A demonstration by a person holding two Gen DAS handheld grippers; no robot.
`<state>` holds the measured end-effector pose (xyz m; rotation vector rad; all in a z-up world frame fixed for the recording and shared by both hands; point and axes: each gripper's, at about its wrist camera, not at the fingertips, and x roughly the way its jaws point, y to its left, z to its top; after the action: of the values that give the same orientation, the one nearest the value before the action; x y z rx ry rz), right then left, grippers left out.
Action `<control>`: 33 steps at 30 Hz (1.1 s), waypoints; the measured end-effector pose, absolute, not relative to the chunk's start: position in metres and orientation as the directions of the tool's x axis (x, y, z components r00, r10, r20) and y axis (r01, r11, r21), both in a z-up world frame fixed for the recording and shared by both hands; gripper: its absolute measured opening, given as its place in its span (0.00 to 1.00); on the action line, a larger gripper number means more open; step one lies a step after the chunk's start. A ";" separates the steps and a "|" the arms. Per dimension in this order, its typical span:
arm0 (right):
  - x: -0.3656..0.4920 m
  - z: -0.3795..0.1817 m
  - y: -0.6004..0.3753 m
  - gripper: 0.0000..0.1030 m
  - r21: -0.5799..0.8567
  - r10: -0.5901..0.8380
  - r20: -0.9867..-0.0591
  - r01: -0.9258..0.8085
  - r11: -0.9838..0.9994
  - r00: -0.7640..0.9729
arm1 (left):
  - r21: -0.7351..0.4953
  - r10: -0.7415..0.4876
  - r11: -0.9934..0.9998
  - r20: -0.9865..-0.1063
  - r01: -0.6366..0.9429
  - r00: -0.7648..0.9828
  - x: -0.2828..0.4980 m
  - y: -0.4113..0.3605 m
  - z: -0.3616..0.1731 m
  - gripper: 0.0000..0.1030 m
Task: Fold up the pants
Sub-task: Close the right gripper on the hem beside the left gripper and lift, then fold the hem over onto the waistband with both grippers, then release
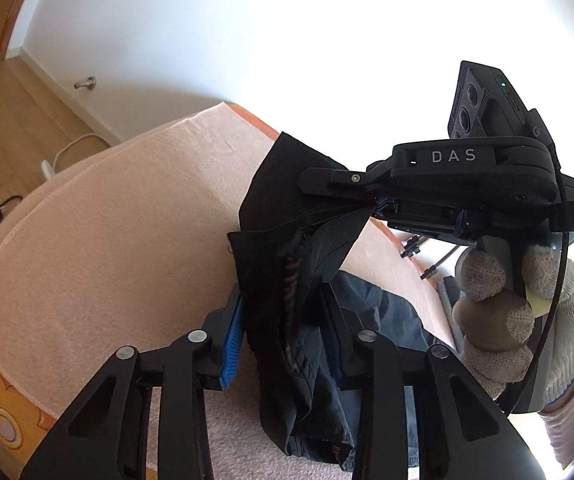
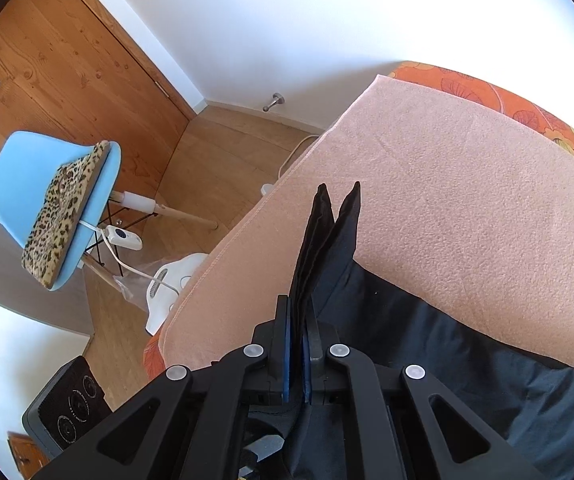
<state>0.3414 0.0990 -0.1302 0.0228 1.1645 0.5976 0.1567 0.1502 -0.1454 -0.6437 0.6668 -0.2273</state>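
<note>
Left tool (image 1: 283, 340) has bunched dark pants (image 1: 287, 320) between its part-open jaws, pad contact unclear. Right tool (image 2: 297, 356) pinches an edge, lifted above the pink-blanketed bed (image 2: 467, 200). I judge folding barely begun; no neat fold shows.

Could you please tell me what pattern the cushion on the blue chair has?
The cushion has a leopard print, tan with dark spots; it shows best in the right wrist view.

Dark pants (image 1: 287, 280) hang bunched between the left tongs (image 1: 283, 320), one edge pinched in the right tongs (image 2: 297, 344).
</note>
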 end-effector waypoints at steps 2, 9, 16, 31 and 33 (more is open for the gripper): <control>0.339 -0.120 0.090 0.02 0.340 0.474 -0.839 -0.424 0.840 0.266 | -0.567 -0.389 0.822 -0.500 0.047 0.774 0.155 0.141 -0.132 0.19; 0.324 -0.084 0.037 0.02 0.356 0.495 -0.803 -0.400 0.845 0.332 | -0.440 -0.439 0.874 -0.530 0.207 0.725 0.156 0.085 -0.087 0.10; 0.305 -0.054 -0.040 0.01 0.373 0.488 -0.770 -0.331 0.867 0.411 | -0.370 -0.497 0.864 -0.510 0.343 0.702 0.145 0.017 -0.052 0.07; 0.249 -0.083 -0.187 0.01 0.418 0.462 -0.755 -0.200 0.886 0.465 | -0.389 -0.569 0.823 -0.559 0.415 0.603 0.123 -0.096 -0.082 0.06; 0.242 -0.090 -0.205 0.01 0.425 0.463 -0.754 -0.190 0.885 0.466 | -0.393 -0.577 0.817 -0.560 0.422 0.595 0.118 -0.107 -0.086 0.06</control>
<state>0.2424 -0.2046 -0.0901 0.3001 1.0114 0.4082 0.1178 -0.1069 -0.0865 -0.2293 0.7299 -0.5864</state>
